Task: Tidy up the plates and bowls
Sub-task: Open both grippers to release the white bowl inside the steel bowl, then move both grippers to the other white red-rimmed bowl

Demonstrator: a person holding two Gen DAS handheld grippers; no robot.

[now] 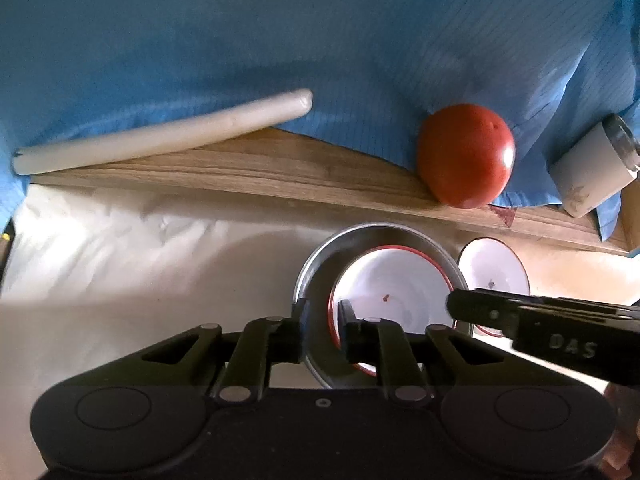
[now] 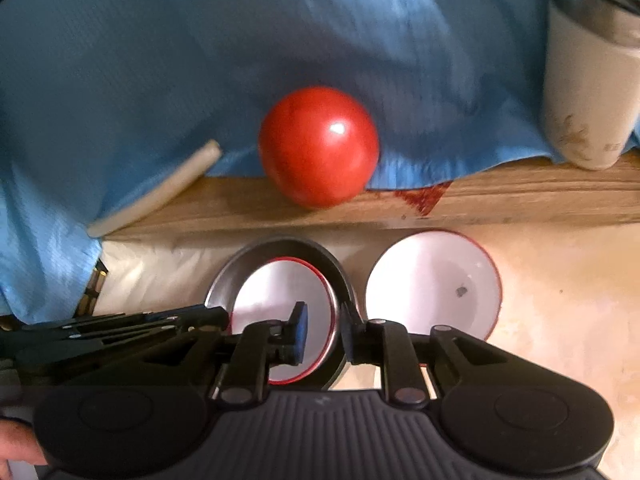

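Observation:
A metal bowl point(image 1: 316, 276) stands on the white cloth with a white red-rimmed bowl point(image 1: 392, 284) nested inside it. A second white red-rimmed bowl point(image 1: 494, 270) stands just to its right. My left gripper point(image 1: 323, 320) straddles the stack's left rim, one finger outside the metal wall and one inside the white bowl. My right gripper point(image 2: 322, 328) straddles the right rim of the metal bowl point(image 2: 240, 272) and its nested white bowl point(image 2: 280, 288) the same way; the second white bowl point(image 2: 432, 280) lies beside it. Both grippers look closed on the rims.
A wooden board point(image 1: 280, 168) runs behind the bowls, with a blue cloth point(image 1: 280, 40) over it. On it are a red tomato point(image 1: 466, 154), a white rolling pin point(image 1: 160, 136) and a white cup point(image 1: 592, 168) at the right.

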